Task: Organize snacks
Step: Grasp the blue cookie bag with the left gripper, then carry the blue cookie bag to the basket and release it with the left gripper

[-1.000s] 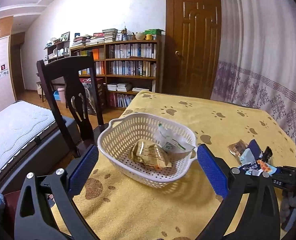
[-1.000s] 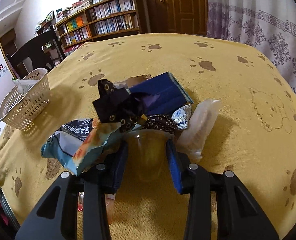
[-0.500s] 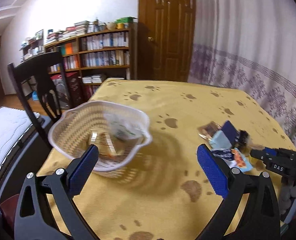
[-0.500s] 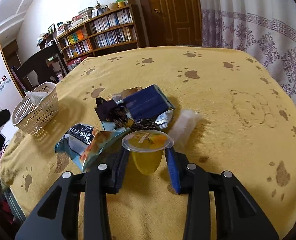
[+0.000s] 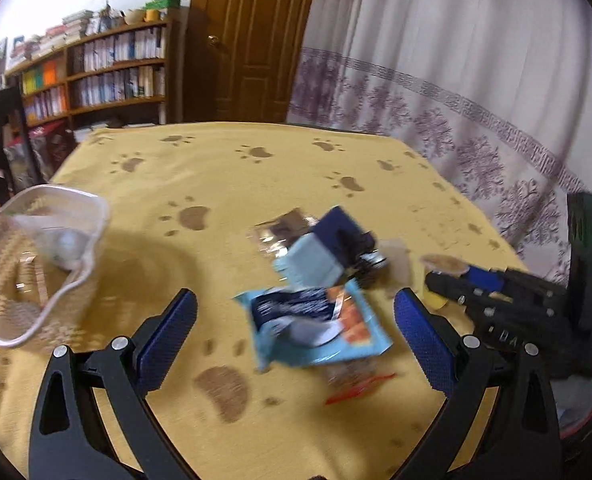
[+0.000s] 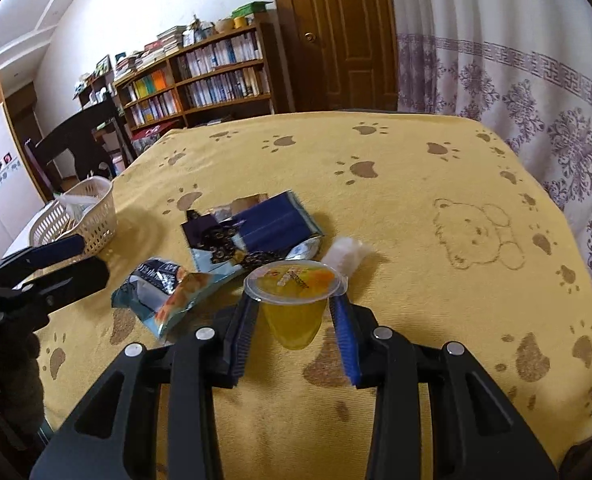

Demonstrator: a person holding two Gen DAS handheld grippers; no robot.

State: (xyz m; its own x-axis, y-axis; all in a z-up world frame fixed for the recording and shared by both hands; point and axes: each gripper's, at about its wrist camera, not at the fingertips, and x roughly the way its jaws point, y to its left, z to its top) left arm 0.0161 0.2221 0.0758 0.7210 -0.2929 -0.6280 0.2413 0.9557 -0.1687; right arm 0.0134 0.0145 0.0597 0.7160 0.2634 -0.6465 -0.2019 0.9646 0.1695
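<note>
My right gripper (image 6: 294,316) is shut on a yellow jelly cup (image 6: 294,300), held above the yellow tablecloth; the same jelly cup (image 5: 444,266) shows at the right of the left wrist view. My left gripper (image 5: 296,322) stands open above a light-blue snack bag (image 5: 316,324), not touching it. Behind that bag lies a pile of snacks with a dark-blue packet (image 5: 336,226). In the right wrist view the light-blue snack bag (image 6: 168,292) and the dark-blue packet (image 6: 276,226) lie left of the cup. A white basket (image 5: 36,264) with a few snacks sits at the table's left.
A clear plastic wrapper (image 6: 344,252) lies beside the pile. A dark chair (image 6: 80,140) stands by the table's left edge, with a bookshelf (image 6: 200,72) and a door (image 6: 336,32) behind. A curtain (image 5: 456,80) hangs along the right side.
My left gripper has swung right, from over the basket to over the snack pile. My right gripper has lifted the jelly cup out of the pile and drawn it back.
</note>
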